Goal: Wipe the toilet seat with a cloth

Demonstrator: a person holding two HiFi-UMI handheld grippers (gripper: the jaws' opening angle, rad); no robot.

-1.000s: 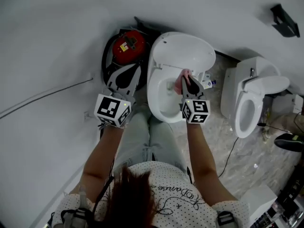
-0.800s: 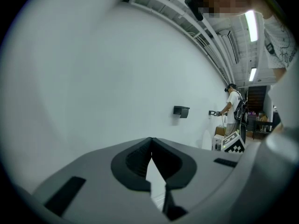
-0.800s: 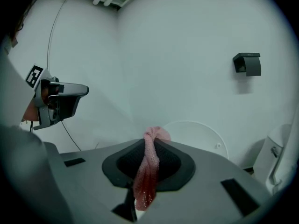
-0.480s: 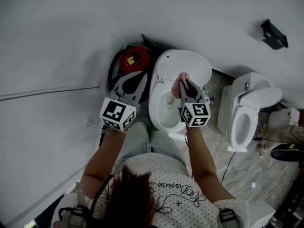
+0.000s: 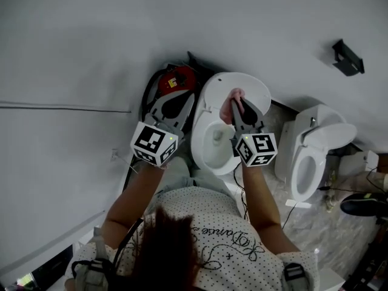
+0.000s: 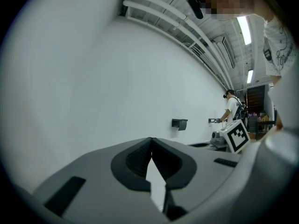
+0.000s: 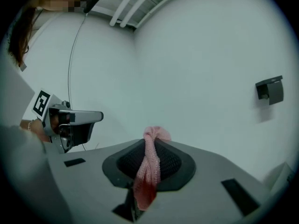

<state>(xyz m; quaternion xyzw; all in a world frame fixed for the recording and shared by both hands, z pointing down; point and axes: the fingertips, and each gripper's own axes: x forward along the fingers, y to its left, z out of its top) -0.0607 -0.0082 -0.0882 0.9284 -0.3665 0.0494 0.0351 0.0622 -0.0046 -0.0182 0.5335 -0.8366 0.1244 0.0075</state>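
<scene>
Cloth sits clamped in right claw, apparently clear of seat; left claw closed, empty. Wiping judged not yet done.

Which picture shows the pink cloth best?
The right gripper view: the pink cloth fills the middle, pinched between the right gripper's shut jaws. The head view shows only a small pink bit of it at that gripper's tip, over the toilet. The left gripper view doesn't show it.
</scene>
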